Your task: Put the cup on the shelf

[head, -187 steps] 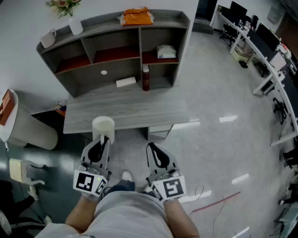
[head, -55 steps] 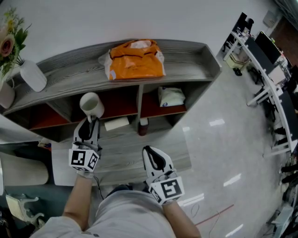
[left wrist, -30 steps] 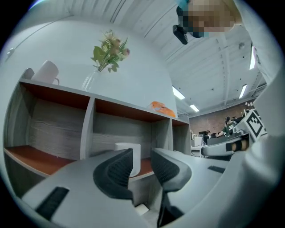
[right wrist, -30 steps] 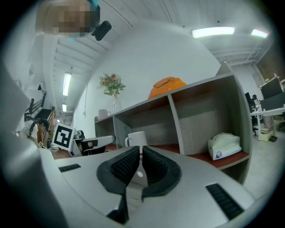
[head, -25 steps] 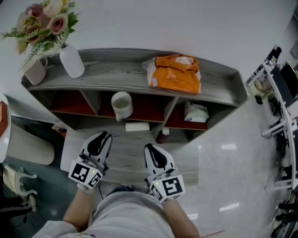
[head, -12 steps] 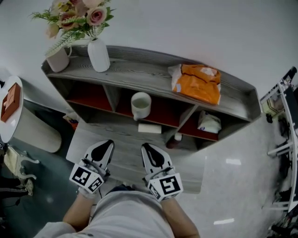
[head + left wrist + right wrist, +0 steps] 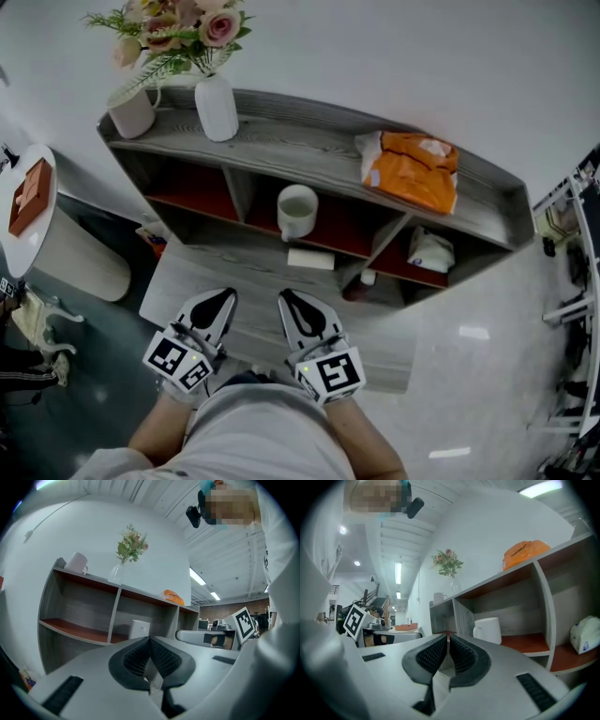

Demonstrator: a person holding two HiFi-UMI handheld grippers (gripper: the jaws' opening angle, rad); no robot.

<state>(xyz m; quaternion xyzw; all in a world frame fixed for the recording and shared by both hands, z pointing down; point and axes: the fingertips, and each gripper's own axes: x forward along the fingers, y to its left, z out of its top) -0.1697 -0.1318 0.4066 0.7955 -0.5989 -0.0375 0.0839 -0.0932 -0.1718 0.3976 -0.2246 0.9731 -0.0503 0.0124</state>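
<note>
A white cup stands upright in the middle compartment of the grey shelf unit, on its red-brown board; the right gripper view shows the cup too. My left gripper is shut and holds nothing, pulled back near my body above the desk. Its jaws meet at the tips. My right gripper hangs beside it, also shut and holding nothing, its pads together. Both grippers are well short of the cup.
On top of the shelf stand a white vase with flowers, a mug and an orange bag. A white box and a dark bottle sit on the desk under the shelf. A white packet lies in the right compartment.
The cup, earlier carried in the left gripper, stands free on the shelf. The left gripper has drawn back beside the right one and its jaws have closed. The head view has shifted.
</note>
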